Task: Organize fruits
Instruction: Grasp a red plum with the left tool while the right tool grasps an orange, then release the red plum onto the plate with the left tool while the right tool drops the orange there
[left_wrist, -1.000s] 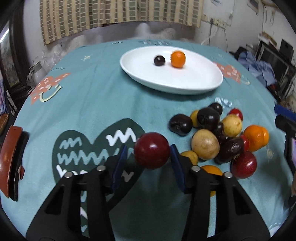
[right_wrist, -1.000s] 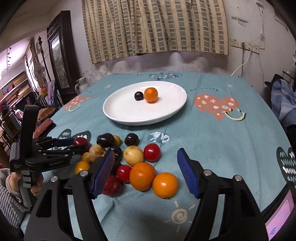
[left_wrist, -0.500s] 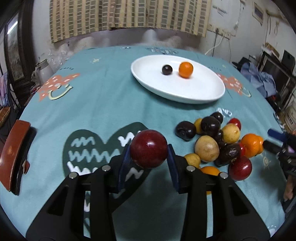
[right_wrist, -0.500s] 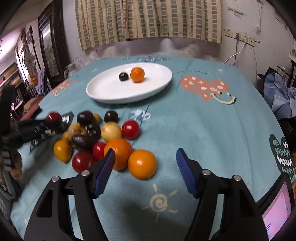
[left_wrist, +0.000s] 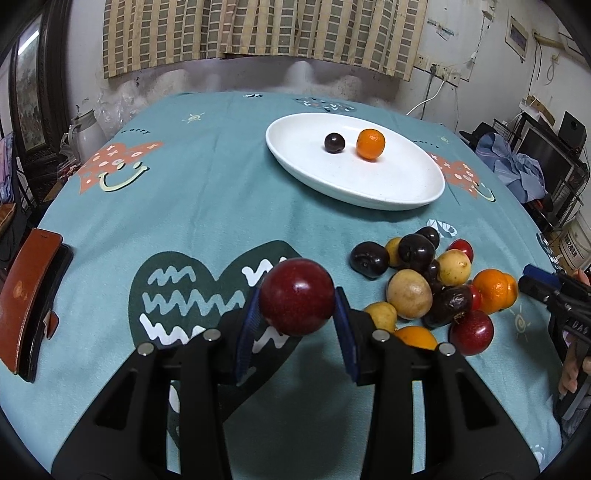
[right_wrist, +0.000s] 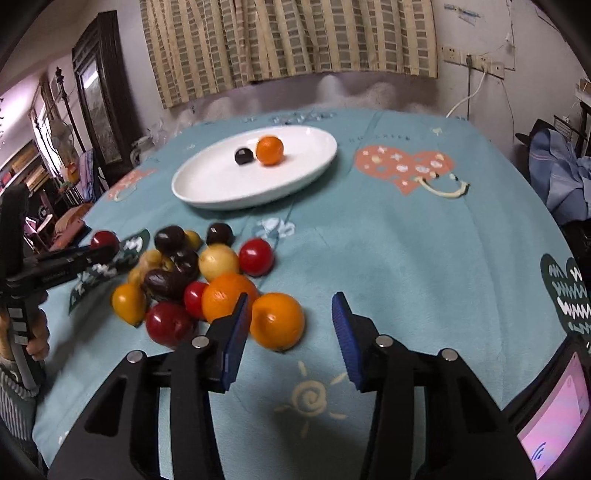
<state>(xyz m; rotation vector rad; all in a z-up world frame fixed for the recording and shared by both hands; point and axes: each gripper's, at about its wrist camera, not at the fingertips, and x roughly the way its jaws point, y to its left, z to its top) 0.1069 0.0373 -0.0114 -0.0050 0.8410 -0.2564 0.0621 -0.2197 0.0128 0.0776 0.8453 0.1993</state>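
Observation:
My left gripper (left_wrist: 297, 317) is shut on a dark red plum (left_wrist: 296, 296) and holds it above the teal tablecloth, left of the fruit pile (left_wrist: 428, 284). The white oval plate (left_wrist: 406, 192) lies farther back and holds a dark plum (left_wrist: 334, 142) and an orange (left_wrist: 370, 143). My right gripper (right_wrist: 290, 321) is open, low over the cloth, its jaws around the nearest orange (right_wrist: 277, 320) of the pile (right_wrist: 192, 273). The left gripper with its plum (right_wrist: 104, 241) shows at the left of the right wrist view. The plate (right_wrist: 221, 192) shows beyond the pile.
A brown phone case (left_wrist: 27, 295) lies at the table's left edge. A device with a pink screen (right_wrist: 554, 413) sits at the right front edge. Chairs and clutter stand around the table.
My left gripper has lifted the red plum and moved a little toward the plate. My right gripper has moved forward and down so that its open jaws reach around the nearest orange.

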